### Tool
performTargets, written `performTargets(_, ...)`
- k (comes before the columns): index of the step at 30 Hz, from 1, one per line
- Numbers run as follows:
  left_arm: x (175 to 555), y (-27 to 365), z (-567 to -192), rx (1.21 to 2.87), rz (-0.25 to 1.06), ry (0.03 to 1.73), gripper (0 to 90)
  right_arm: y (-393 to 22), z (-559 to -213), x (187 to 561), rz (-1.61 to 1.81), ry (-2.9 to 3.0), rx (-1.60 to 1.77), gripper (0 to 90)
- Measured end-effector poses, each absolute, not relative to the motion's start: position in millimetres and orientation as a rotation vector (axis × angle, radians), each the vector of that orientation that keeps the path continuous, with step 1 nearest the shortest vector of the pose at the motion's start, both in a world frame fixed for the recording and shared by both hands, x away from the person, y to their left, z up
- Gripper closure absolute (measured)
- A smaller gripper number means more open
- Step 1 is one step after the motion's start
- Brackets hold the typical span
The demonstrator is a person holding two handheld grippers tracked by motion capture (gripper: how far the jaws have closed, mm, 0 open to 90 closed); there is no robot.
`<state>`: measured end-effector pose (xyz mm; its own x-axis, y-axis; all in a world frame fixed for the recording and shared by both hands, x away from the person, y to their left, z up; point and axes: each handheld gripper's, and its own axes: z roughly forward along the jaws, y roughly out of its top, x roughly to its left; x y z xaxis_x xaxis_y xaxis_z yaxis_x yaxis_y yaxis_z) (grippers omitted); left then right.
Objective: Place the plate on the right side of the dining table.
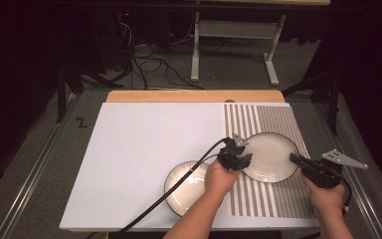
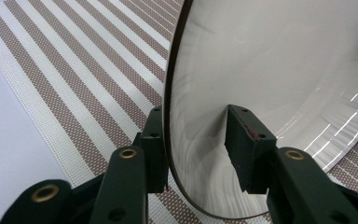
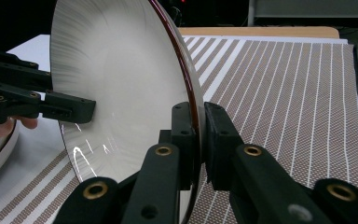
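A cream plate with a dark rim point(image 1: 271, 157) is over the brown-striped mat point(image 1: 273, 117) at the table's right; I cannot tell whether it touches the mat. My right gripper point(image 1: 296, 159) is shut on its right rim, and in the right gripper view the pads point(image 3: 200, 135) pinch the plate's edge point(image 3: 116, 79). My left gripper point(image 1: 238, 159) straddles the left rim. In the left gripper view its jaws point(image 2: 198, 140) stand open around the plate point(image 2: 270, 60), the inner pad clear of the surface.
A second cream plate point(image 1: 184, 191) lies on the white mat point(image 1: 149, 149) under the left forearm, its edge also seen as a pale rim point(image 3: 0, 154). A wooden strip borders the table's far edge. A cable trails from the left gripper toward the front.
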<state>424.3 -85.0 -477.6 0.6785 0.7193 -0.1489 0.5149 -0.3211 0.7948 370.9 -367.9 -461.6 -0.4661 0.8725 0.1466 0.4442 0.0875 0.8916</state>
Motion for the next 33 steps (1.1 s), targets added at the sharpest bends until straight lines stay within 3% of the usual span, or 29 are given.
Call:
performTargets(9, 424, -88, -474, 2.027, 0.326, 0.961, 62.6, -372, -465, 372, 1.363, 1.954, 1.308, 85.4)
performTargets(15, 421, -80, -467, 1.964, 0.331, 0.951, 54.3, -372, -467, 374, 1.333, 1.958, 1.335, 84.9)
performTargets(33, 394, -33, -454, 1.861, 0.314, 0.880, 45.2, -373, -471, 383, 1.333, 1.954, 1.389, 84.2)
